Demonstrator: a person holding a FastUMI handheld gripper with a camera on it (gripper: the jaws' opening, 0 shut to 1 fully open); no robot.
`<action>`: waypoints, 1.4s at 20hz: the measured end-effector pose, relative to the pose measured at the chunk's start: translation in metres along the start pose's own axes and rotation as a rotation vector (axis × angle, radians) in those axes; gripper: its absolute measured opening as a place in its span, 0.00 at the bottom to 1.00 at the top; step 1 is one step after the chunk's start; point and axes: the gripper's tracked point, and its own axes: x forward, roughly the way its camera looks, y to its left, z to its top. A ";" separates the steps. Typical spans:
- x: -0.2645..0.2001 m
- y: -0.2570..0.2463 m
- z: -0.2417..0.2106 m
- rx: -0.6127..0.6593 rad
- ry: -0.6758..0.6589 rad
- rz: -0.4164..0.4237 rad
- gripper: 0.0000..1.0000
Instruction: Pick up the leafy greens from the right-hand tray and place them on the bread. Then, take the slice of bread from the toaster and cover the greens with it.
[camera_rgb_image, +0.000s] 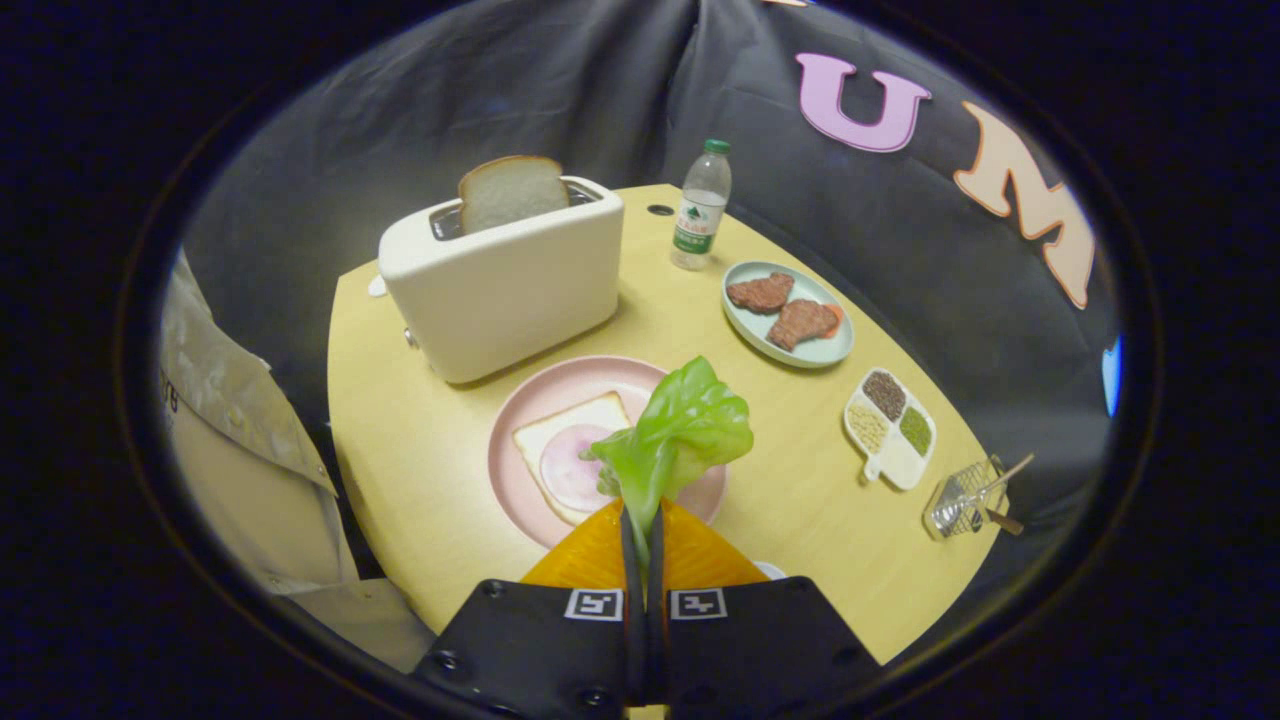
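In the gripper view, the leafy greens (680, 430) are held by the stem between the fingers of the gripper (642, 520), which are pressed almost together. The leaf is seen above the bread (560, 440) on the pink plate (520, 420). It is judged light, floppy, best pinched at the stem. Another slice (512, 190) is left in the toaster (500, 280).

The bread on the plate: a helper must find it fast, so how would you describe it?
On the yellow table, in front of the white toaster, sits a pink plate. The bread lies flat on it, topped by a pale round slice, unlike the slice in the toaster.
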 end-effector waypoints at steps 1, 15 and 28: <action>0.005 0.008 0.004 0.003 -0.004 0.016 0.03; 0.063 0.036 -0.022 -0.026 0.142 0.115 0.07; 0.062 0.006 -0.039 -0.084 0.182 0.007 0.89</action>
